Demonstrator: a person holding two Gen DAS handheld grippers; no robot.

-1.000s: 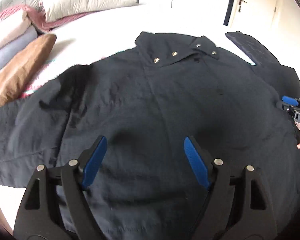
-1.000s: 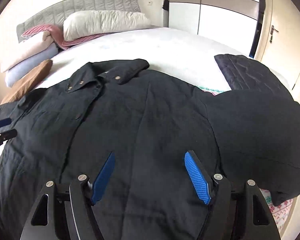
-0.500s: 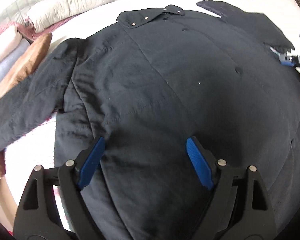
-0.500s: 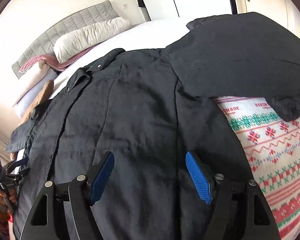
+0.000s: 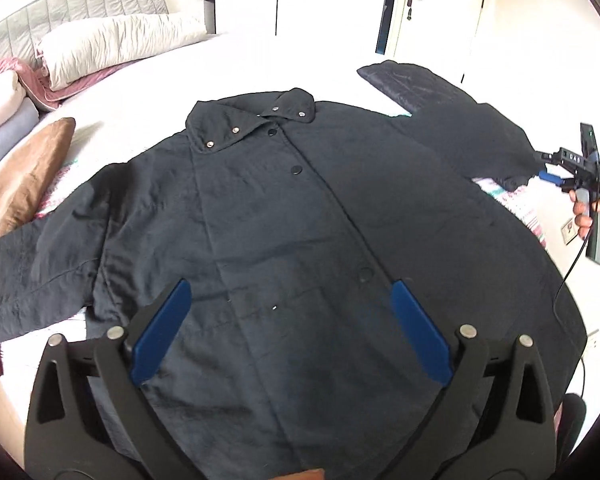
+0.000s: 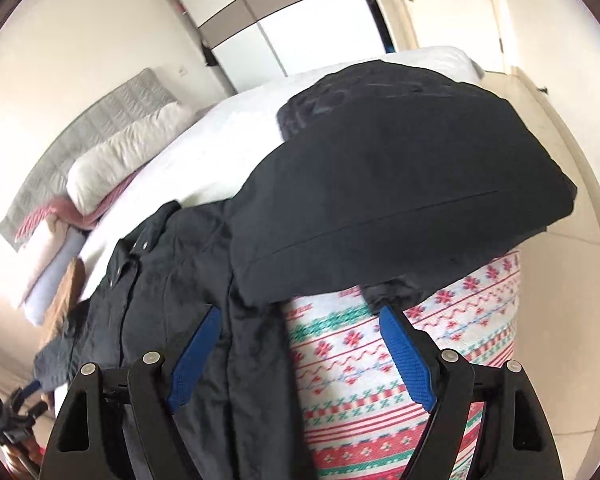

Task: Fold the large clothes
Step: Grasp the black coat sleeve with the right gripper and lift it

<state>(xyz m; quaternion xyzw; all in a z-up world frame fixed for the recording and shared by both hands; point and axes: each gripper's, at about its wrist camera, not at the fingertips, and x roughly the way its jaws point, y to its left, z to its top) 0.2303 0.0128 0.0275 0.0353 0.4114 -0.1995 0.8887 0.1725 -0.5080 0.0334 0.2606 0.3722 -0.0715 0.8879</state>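
Black jacket (image 5: 300, 240) flat on bed (image 5: 260, 68). Left hand-held gripper (image 5: 288, 332), right hand-held gripper (image 6: 300, 356): both spread apart, empty. Writing unreadable.

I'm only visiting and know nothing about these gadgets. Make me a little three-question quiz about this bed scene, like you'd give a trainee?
1. True or false: the left tool has its jaws shut on the black jacket.
2. What lies under the jacket's sleeve near the right tool? A) a patterned blanket B) a towel C) bare wood
3. Fill in: the brown cushion lies beside the jacket's ____ sleeve as the left camera shows it.

Key: 1 false, both tools are open and hold nothing; 2 A, the patterned blanket; 3 left.
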